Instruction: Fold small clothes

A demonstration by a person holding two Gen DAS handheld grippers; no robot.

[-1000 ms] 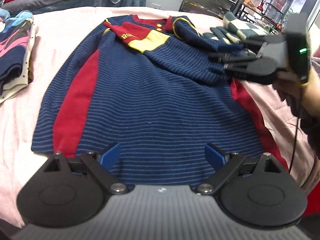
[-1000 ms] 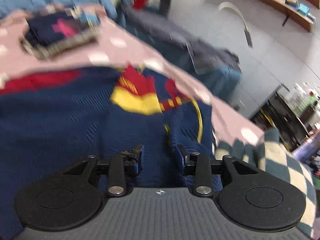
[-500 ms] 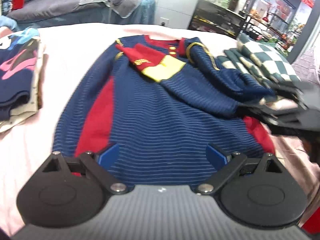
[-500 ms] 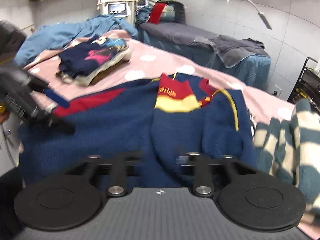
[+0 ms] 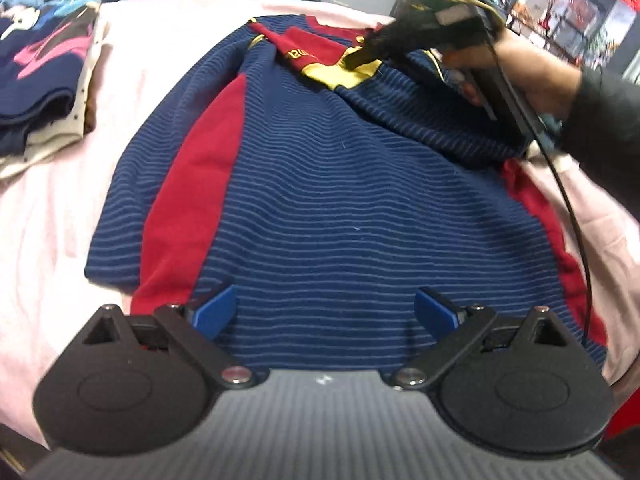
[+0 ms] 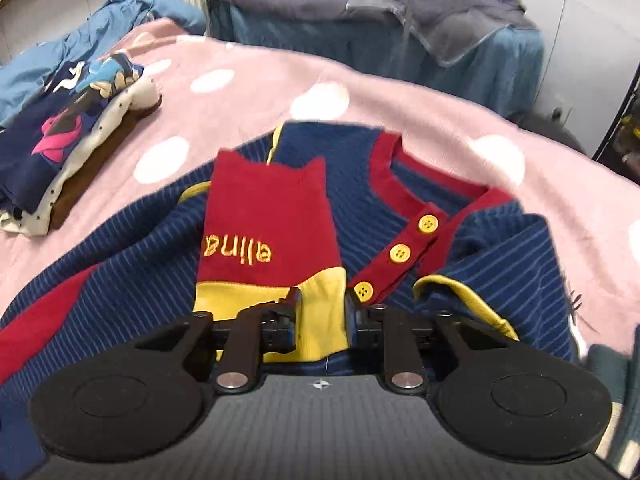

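Observation:
A navy striped child's dress (image 5: 352, 184) with red side panels lies flat on the pink bed, collar far from me. Its red and yellow sleeve cuff (image 6: 272, 248) is folded across the chest, beside a red placket with yellow buttons (image 6: 400, 254). My left gripper (image 5: 324, 308) is open and empty, hovering over the hem. My right gripper (image 6: 322, 312) is narrowly open just above the yellow cuff band, holding nothing that I can see. It also shows in the left wrist view (image 5: 360, 54) over the chest.
A stack of folded clothes (image 6: 60, 148) sits at the left on the pink dotted blanket (image 6: 248, 80). A second bed with grey and blue covers (image 6: 400, 28) stands behind. A cable (image 5: 568, 208) hangs from the right gripper over the dress's right side.
My right gripper has swung from the dress's right side to the collar area and now sits over the yellow cuff. My left gripper stays open over the hem.

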